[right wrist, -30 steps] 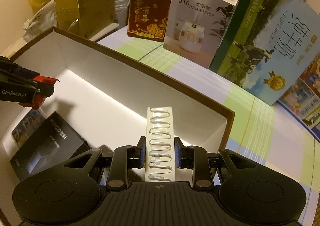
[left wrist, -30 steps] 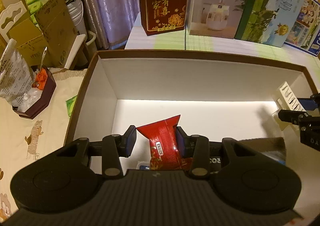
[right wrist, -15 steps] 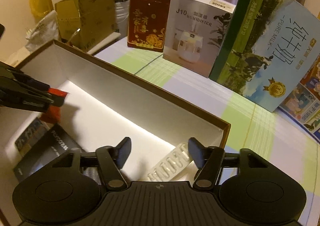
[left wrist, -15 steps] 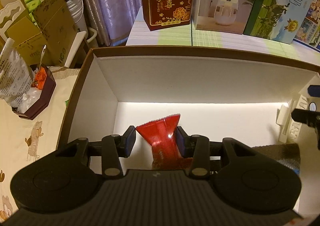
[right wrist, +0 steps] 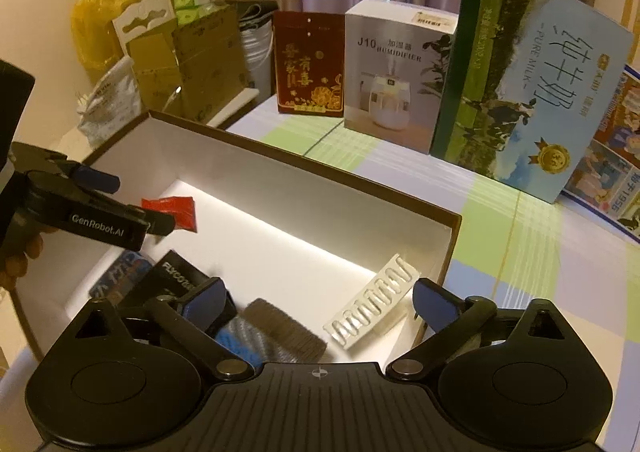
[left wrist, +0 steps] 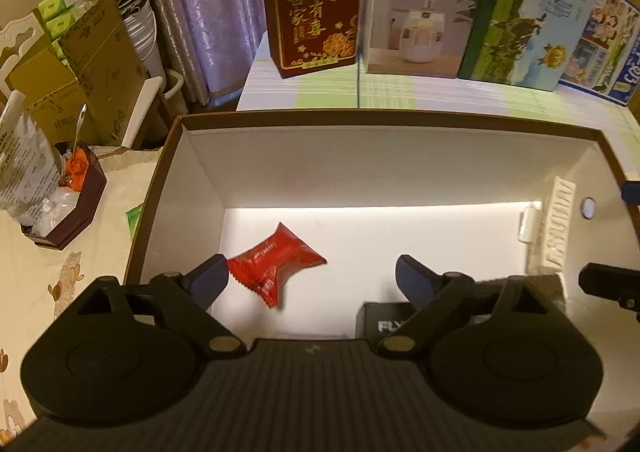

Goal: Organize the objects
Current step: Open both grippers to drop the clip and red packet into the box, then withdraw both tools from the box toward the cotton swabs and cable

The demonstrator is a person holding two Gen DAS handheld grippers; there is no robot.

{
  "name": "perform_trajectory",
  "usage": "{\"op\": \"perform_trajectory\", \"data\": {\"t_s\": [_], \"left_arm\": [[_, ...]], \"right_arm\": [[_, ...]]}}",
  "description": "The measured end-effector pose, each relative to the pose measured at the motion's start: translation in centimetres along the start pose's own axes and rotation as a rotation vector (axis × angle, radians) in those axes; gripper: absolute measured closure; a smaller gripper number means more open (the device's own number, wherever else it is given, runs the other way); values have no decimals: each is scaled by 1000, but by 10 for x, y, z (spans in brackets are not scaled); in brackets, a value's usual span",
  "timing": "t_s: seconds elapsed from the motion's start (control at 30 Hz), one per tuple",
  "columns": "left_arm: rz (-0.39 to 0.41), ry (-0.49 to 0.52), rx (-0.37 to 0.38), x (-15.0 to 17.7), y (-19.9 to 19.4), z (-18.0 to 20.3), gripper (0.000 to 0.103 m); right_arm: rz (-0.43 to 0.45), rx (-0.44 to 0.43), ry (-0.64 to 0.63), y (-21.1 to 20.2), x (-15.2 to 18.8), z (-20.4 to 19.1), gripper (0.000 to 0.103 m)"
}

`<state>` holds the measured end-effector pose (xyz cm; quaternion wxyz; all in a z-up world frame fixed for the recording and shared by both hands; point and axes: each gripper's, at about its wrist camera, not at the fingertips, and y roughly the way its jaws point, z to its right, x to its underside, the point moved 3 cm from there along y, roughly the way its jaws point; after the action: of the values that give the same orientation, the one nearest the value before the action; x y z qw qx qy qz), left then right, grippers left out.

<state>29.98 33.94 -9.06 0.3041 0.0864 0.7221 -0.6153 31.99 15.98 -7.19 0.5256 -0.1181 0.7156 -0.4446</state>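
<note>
Dropping phase looks done on both sides: left gripper (left wrist: 308, 274) has just been opening, fingers spread wide, nothing between them. The red snack packet (left wrist: 276, 262) sits loose, just off the left finger, inside the open cardboard box (left wrist: 392, 120); can't tell if it has settled on the floor yet. Right gripper (right wrist: 316, 300) has also just been opening, fingers released and empty. The white blister strip (right wrist: 370, 308) leans in the box's corner at 3 o'clock in the right wrist view, tilted against the wall.

Already in the box: black FLYCO carton (right wrist: 180, 278), a grey ribbed pad (right wrist: 286, 328), a blue-printed pack (right wrist: 120, 276) partly hidden under the carton. Judging from that, most small items are in; what else is left to collect isn't visible here.

Around: at 12 o'clock on the table (right wrist: 520, 236) stand a red gift box (left wrist: 316, 34), a humidifier box (left wrist: 416, 12) and a milk carton case (left wrist: 532, 16). At 9 o'clock in the left wrist view, a dark octagonal tray (left wrist: 68, 208) with clutter. Nothing blocks lifting out; box walls are the only thing to clear.
</note>
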Motion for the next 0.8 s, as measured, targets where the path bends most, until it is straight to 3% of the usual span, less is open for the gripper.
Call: {"op": "perform_trajectory", "data": {"t_s": [0.8], "left_arm": [[31,-66,46,56,-106,22,10]], "right_arm": [[48,-34,92,-73,38,-15,2]]}}
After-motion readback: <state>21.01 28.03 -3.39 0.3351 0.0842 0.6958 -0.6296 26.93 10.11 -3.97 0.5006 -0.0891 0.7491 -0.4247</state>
